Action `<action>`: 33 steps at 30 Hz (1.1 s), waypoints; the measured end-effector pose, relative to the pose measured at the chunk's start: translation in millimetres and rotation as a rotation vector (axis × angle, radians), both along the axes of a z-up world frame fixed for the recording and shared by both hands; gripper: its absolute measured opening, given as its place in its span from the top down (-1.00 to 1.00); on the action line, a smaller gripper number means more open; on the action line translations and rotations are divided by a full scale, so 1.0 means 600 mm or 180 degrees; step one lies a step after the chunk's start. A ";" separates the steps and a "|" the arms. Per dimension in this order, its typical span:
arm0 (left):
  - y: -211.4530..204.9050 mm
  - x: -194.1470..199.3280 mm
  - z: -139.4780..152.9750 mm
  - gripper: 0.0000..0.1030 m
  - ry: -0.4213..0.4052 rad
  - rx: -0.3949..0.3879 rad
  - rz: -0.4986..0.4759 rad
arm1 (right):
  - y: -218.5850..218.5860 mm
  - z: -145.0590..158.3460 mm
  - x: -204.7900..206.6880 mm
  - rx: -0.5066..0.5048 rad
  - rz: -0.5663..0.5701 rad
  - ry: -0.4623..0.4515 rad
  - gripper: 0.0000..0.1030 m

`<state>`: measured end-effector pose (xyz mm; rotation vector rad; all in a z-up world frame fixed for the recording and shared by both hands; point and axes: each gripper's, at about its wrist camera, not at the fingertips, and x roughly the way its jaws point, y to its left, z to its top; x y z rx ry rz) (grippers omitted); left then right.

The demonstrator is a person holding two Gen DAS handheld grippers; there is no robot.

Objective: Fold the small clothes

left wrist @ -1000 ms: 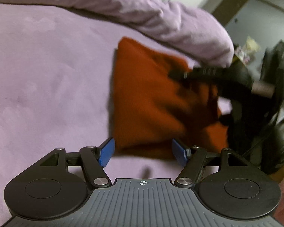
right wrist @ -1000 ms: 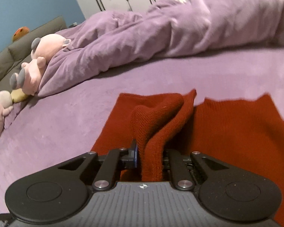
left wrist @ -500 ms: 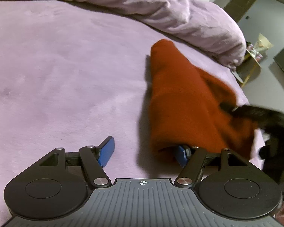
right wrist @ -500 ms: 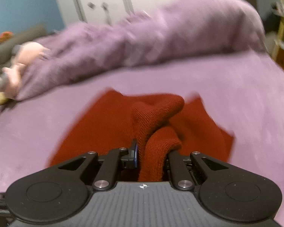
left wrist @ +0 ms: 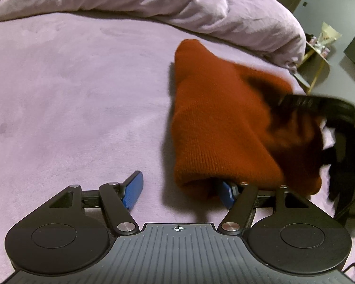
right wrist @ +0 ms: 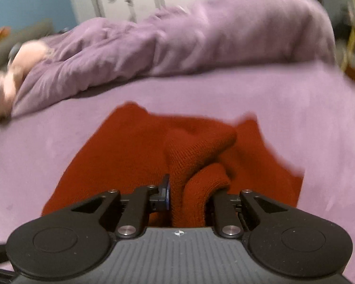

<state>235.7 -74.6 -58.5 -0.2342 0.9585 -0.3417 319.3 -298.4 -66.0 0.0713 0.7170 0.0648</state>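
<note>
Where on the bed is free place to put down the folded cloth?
Bare purple bedsheet lies left of the rust-red knitted garment, below the rumpled purple duvet. The right side is crowded: the right claw grips the garment near the bed's edge.

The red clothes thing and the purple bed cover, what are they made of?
The red garment looks like knitted yarn, maybe wool or acrylic: fine ribbed stitches show where the right gripper pinches it. The bed cover looks like soft, matte plush or fleece, with faint brushed smudges in it.
</note>
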 end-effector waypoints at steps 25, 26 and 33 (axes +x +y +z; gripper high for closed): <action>0.011 -0.011 0.051 -0.40 -0.0021 -0.0156 0.0047 | -0.152 0.026 -0.137 0.0493 -0.0645 -0.0289 -0.27; 0.011 -0.007 0.056 -0.40 -0.0056 -0.0172 0.0068 | -0.162 0.026 -0.166 0.0720 -0.0711 -0.0317 -0.27; -0.017 0.024 0.080 -0.41 -0.0132 -0.0182 0.0091 | -0.167 -0.016 -0.253 0.1409 -0.0892 -0.0189 -0.26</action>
